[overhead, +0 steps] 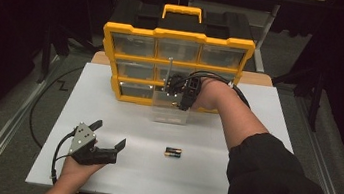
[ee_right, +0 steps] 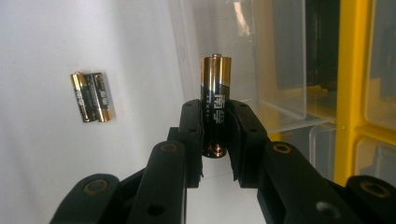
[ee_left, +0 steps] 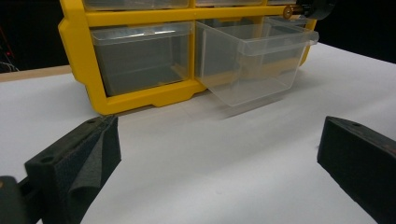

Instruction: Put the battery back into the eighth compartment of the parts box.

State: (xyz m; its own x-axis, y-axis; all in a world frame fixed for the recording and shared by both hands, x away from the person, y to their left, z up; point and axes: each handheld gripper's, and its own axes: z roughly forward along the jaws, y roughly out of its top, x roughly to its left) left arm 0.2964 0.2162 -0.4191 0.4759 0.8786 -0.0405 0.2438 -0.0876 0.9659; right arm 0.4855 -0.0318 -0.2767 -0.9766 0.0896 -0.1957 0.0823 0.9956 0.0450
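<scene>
In the right gripper view, the right gripper [ee_right: 215, 135] is clenched at lower centre on a black-and-gold battery [ee_right: 215, 91]; its label is unreadable. Beyond, upper left, two more batteries [ee_right: 91, 96] lie touching on the white table [ee_right: 56, 154]. In the high view, lower left, the left gripper [overhead: 110, 134] rests released, jaws wide. The clear drawer [overhead: 170, 112] juts from the yellow organizer [overhead: 179, 37] at centre.

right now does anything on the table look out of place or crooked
One clear drawer hangs pulled out of the yellow organizer, tilting down at the front while its neighbours sit flush. Two batteries lie loose on the white table. The right tool grips a third battery at the drawer, so this looks like sorting under way.
</scene>
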